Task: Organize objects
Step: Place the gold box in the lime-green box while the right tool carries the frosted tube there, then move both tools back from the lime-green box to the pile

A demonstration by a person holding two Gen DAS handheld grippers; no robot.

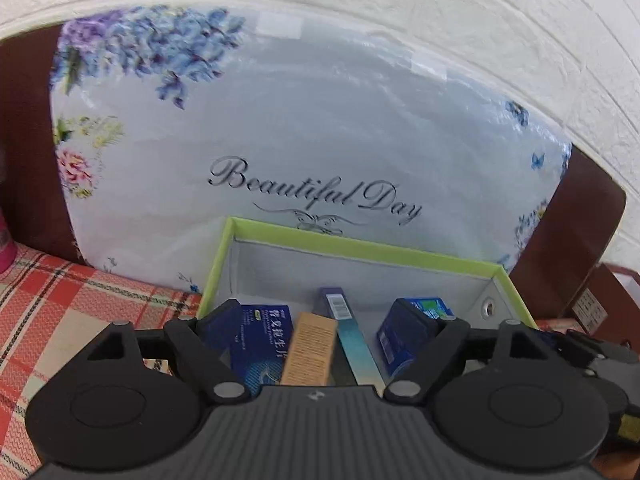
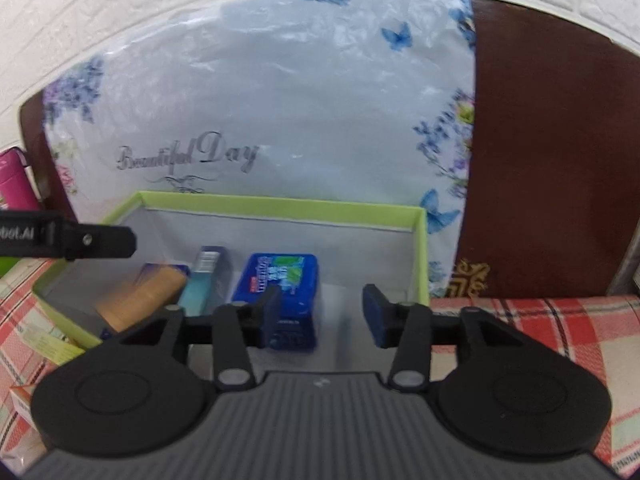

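Observation:
A green-rimmed storage box (image 1: pixel 360 246) with a grey lining stands on the plaid cloth. Inside it lie a dark blue carton (image 1: pixel 262 336), a tan carton (image 1: pixel 310 350), a long teal carton (image 1: pixel 346 328) and a blue pack (image 1: pixel 404 336). My left gripper (image 1: pixel 318 322) hangs open over the box, its fingers wide apart and pressing on nothing. In the right wrist view the same box (image 2: pixel 280 202) holds the blurred tan carton (image 2: pixel 140 300), the teal carton (image 2: pixel 208 278) and the blue pack (image 2: pixel 286 280). My right gripper (image 2: pixel 324 314) is open, its left finger in front of the blue pack.
A plastic-wrapped floral pillow (image 1: pixel 304 132) leans on a brown headboard (image 2: pixel 552 160) behind the box, under a white brick wall. Red plaid cloth (image 1: pixel 80 312) covers the surface. A pink bottle (image 2: pixel 14 180) stands far left. Small cartons (image 2: pixel 52 350) lie beside the box.

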